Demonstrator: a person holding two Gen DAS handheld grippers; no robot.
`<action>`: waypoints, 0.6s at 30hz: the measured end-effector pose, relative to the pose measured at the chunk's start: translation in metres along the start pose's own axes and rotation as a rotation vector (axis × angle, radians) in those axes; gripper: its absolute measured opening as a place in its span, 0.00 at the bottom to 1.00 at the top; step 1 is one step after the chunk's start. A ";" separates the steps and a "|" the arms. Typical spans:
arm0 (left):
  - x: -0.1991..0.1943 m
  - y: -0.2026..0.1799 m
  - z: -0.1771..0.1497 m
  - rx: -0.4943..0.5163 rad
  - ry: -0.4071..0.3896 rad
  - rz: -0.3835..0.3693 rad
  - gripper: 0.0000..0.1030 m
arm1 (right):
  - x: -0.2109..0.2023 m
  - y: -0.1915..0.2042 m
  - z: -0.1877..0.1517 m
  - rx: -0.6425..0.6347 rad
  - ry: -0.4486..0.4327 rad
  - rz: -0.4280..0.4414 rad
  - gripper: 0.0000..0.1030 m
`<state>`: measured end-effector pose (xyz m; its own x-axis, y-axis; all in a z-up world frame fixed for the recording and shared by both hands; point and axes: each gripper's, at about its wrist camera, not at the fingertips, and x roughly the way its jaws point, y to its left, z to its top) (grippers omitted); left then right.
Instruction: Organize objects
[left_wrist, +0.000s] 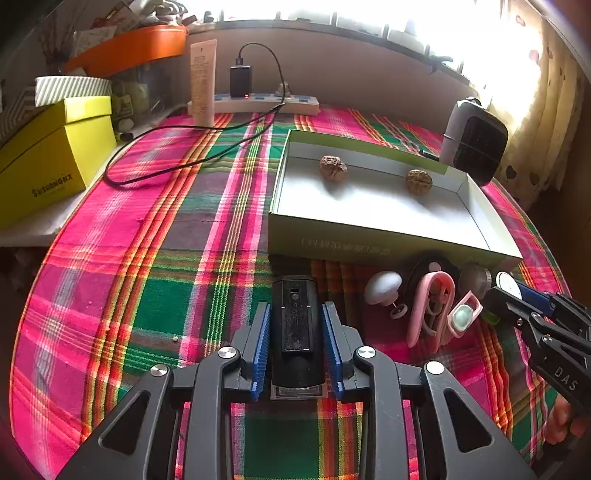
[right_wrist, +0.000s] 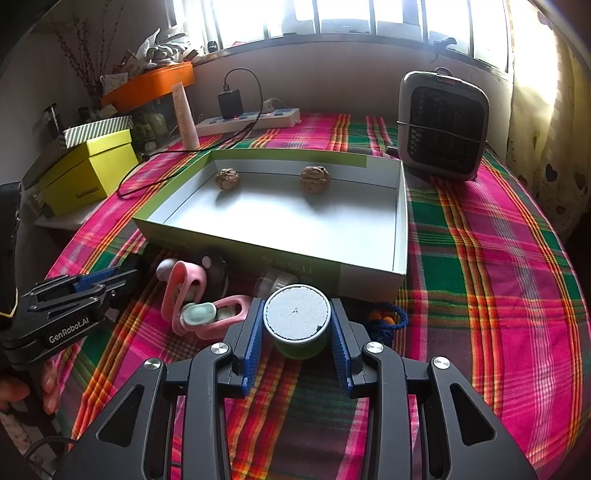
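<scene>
Partly hidden, left wrist view: my left claw (left_wrist: 295, 339) is clenched on a black boxy device (left_wrist: 294, 325), its blue ribbed pads (left_wrist: 260, 347) tight against both long sides. The device's near end is cut off behind the claw frame; only a metal-edged base peeks out below. Raised lettering on its matte plastic face is too dark to read. It sits over the plaid cloth of the table (left_wrist: 147, 258), woven in pink, green and orange. At right lies a cluster just before the shallow cardboard box (left_wrist: 388, 236): a white domed knob (left_wrist: 382, 286), a pink looped silicone piece (left_wrist: 430, 306), a pale green oval; the shapes overlap and are hard to separate. My right claw (left_wrist: 513, 295) enters from the right edge, its catch mostly hidden here. Two wrinkled walnuts (left_wrist: 332, 168) rest inside the box, near its far wall.

Right wrist view: my right claw (right_wrist: 296, 332) grasps a short round canister (right_wrist: 297, 325), grey flat matte lid, green wall below. Pads press both sides. Its base is hidden by its own lid. It is held near the box's front wall (right_wrist: 306, 266). A dark blue cord (right_wrist: 391, 321) and something orange show behind the right finger, mostly covered. My left claw (right_wrist: 92, 284) shows side-on at the left edge; fingertips (right_wrist: 50, 380) of my hand below it.
</scene>
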<state>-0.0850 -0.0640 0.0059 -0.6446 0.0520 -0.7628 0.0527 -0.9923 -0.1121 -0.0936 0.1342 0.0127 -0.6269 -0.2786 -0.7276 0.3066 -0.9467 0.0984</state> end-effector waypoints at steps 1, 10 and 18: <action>0.000 0.000 0.000 0.000 0.000 0.000 0.25 | 0.000 0.000 0.000 0.001 0.000 0.000 0.34; -0.002 -0.002 -0.001 0.007 -0.004 -0.004 0.25 | -0.003 0.000 0.000 0.005 -0.010 0.000 0.34; -0.011 -0.007 0.002 0.011 -0.020 -0.025 0.25 | -0.009 0.000 0.000 0.007 -0.021 0.010 0.34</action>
<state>-0.0794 -0.0575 0.0166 -0.6610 0.0742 -0.7467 0.0282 -0.9920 -0.1234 -0.0887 0.1367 0.0193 -0.6389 -0.2918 -0.7118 0.3079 -0.9449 0.1110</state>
